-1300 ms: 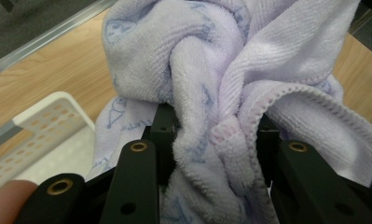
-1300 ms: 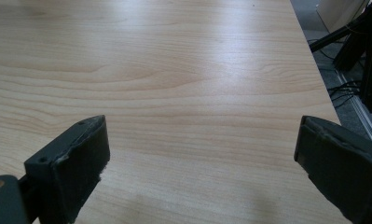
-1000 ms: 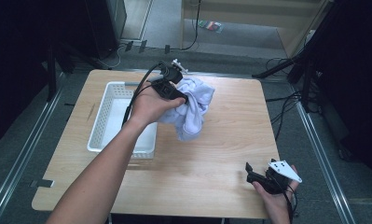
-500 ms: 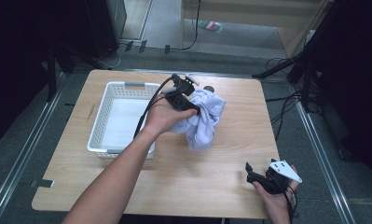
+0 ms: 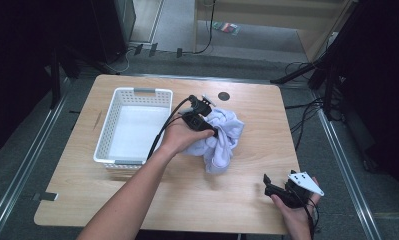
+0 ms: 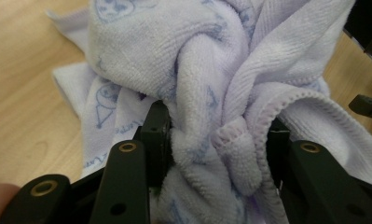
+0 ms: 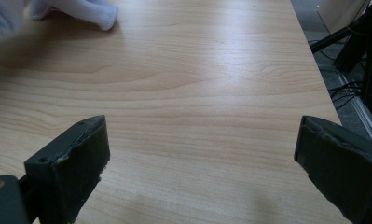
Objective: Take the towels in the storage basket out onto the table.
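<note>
Left gripper (image 5: 207, 120) sits on the bunched lilac towel (image 5: 222, 137) mid-table, just beside the white basket (image 5: 114, 117), jaws easing open.
</note>
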A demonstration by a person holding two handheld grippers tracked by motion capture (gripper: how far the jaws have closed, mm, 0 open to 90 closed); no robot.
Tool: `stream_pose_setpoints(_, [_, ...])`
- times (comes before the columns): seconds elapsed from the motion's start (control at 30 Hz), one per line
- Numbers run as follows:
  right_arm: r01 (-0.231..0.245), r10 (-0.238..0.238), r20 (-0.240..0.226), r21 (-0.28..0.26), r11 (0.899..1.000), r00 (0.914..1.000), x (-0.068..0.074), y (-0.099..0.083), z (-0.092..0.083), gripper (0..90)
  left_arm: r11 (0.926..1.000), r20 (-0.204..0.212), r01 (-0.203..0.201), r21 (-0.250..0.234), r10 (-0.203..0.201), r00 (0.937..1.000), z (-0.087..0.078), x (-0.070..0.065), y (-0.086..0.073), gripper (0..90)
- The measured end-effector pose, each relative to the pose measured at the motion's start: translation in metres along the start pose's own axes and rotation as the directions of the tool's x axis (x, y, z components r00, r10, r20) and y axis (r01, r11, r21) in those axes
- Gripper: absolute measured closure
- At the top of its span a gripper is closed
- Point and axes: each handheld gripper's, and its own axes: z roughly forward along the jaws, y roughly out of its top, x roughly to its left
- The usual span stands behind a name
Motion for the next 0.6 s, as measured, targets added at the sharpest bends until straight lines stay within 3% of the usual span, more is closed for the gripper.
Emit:
stream_pose_setpoints(0.13, [0.003,-0.003,0.000,0.000,1.000,1.0000,0.000,0.000,0.000,3.2,1.0000,0.000,0.006,0.008,-0.006,1.0000,0.007,0.000,-0.006,47.4])
stream_pose_setpoints(0.2, [0.003,-0.003,0.001,-0.001,1.000,1.0000,0.000,0.000,0.000,3.2,0.9990,0.036,0.031,0.031,-0.032,0.9988,0.011,0.002,-0.007,34.3])
stream_pose_setpoints(0.23, [0.003,-0.003,0.001,0.000,1.000,1.0000,0.000,0.000,0.000,3.2,0.9988,0.028,0.037,0.033,-0.038,0.9989,0.013,0.001,-0.008,19.1])
stream_pose_setpoints(0.27, [0.003,-0.003,0.001,0.000,1.000,1.0000,0.000,0.000,0.000,3.2,0.9988,0.016,0.034,0.035,-0.034,0.9993,0.013,0.001,-0.008,19.1])
stream_pose_setpoints(0.3, [0.003,-0.003,0.001,0.000,1.000,1.0000,0.000,0.000,0.000,3.2,0.9986,0.023,0.044,0.029,-0.045,0.9987,0.013,0.000,-0.008,8.5])
stream_pose_setpoints(0.37, [0.002,-0.002,0.001,0.000,1.000,1.0000,0.000,0.000,0.001,3.2,0.9990,0.019,0.043,0.014,-0.043,0.9989,0.009,0.000,-0.008,0.0])
stream_pose_setpoints(0.6, [0.003,-0.003,0.001,0.001,1.000,1.0000,0.000,0.000,0.001,3.2,0.9990,-0.003,0.017,-0.041,-0.017,0.9998,-0.009,-0.001,-0.009,0.0])
